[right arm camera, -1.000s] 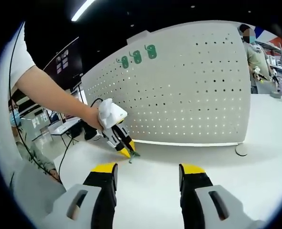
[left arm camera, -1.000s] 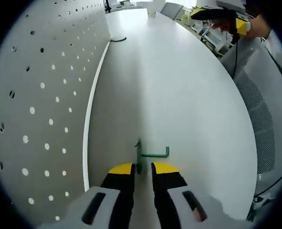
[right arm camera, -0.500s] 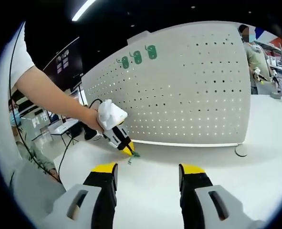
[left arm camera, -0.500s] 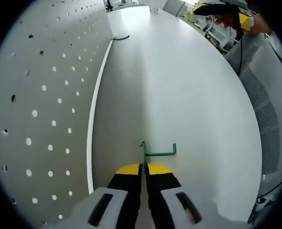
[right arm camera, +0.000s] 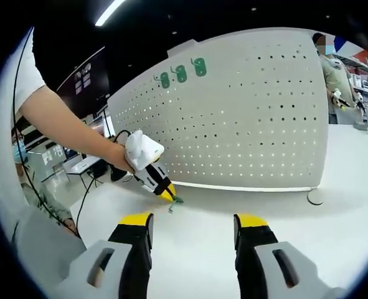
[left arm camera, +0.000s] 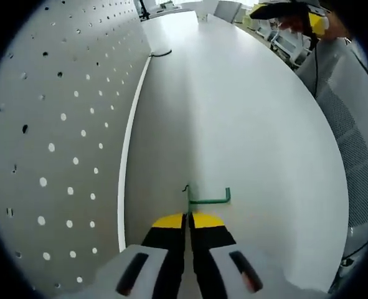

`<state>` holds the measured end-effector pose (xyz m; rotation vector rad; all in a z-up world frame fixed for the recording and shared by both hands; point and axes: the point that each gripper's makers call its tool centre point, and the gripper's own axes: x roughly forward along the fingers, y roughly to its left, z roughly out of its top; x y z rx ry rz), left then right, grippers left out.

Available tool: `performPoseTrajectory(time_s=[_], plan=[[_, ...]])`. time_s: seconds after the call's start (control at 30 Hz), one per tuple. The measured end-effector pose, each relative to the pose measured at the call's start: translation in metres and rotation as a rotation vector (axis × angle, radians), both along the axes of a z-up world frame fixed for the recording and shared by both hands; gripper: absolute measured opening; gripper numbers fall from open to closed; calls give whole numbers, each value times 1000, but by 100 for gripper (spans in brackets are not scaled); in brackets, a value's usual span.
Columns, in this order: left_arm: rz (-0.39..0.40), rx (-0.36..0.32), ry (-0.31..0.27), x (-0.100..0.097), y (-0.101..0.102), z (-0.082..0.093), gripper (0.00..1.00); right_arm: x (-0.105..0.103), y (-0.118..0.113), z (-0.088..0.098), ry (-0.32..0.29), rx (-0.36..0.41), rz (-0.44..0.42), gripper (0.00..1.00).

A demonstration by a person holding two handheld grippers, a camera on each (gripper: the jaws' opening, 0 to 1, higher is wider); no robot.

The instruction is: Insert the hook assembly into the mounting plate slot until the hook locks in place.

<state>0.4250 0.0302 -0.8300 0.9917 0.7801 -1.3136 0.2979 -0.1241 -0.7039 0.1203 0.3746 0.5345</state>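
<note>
A small green wire hook (left arm camera: pixel 208 199) sticks out from the tips of my left gripper (left arm camera: pixel 188 218), which is shut on its base just above the white table. In the right gripper view the same left gripper (right arm camera: pixel 169 195) holds the green hook (right arm camera: pixel 176 202) low over the table in front of the white pegboard (right arm camera: pixel 246 118). The pegboard (left arm camera: pixel 53 137) also runs along the left of the left gripper view. Three green hooks (right arm camera: pixel 182 73) hang near the board's top edge. My right gripper (right arm camera: pixel 192 224) stands open with nothing between its fingers, well back from the hook.
A white table (left arm camera: pixel 246 118) stretches ahead beside the pegboard. A black cable (left arm camera: pixel 160 53) lies at the board's far end. A round foot (right arm camera: pixel 315 196) sits at the board's right base. A person (right arm camera: pixel 334 78) stands at the far right; a mesh chair (left arm camera: pixel 352 143) borders the table.
My left gripper has shut on the green hook's base; a second ago its jaws stood apart around it. It has since lifted slightly. The right gripper has not moved.
</note>
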Motion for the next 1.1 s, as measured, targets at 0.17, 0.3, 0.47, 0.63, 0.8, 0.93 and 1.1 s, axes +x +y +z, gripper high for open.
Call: performPoseTrajectory(time_s=[0.17, 0.3, 0.47, 0.63, 0.8, 0.93, 1.1], plan=[[14, -4, -6, 1, 0, 0, 2, 1, 0, -1, 2, 3, -1, 50], [25, -27, -4, 0, 1, 1, 1, 1, 0, -1, 3, 2, -1, 50], [48, -89, -6, 1, 0, 6, 1, 1, -1, -1, 2, 1, -3, 50], [80, -156, -10, 2, -3, 15, 1, 1, 0, 0, -1, 2, 1, 50], [117, -207, -10, 3, -4, 20, 1, 0, 1, 0, -3, -3, 3, 50], [126, -219, -14, 1, -3, 22, 1, 0, 1, 0, -3, -2, 5, 50], [154, -271, -26, -1, -5, 33, 1, 0, 2, 1, -7, 2, 6, 50]])
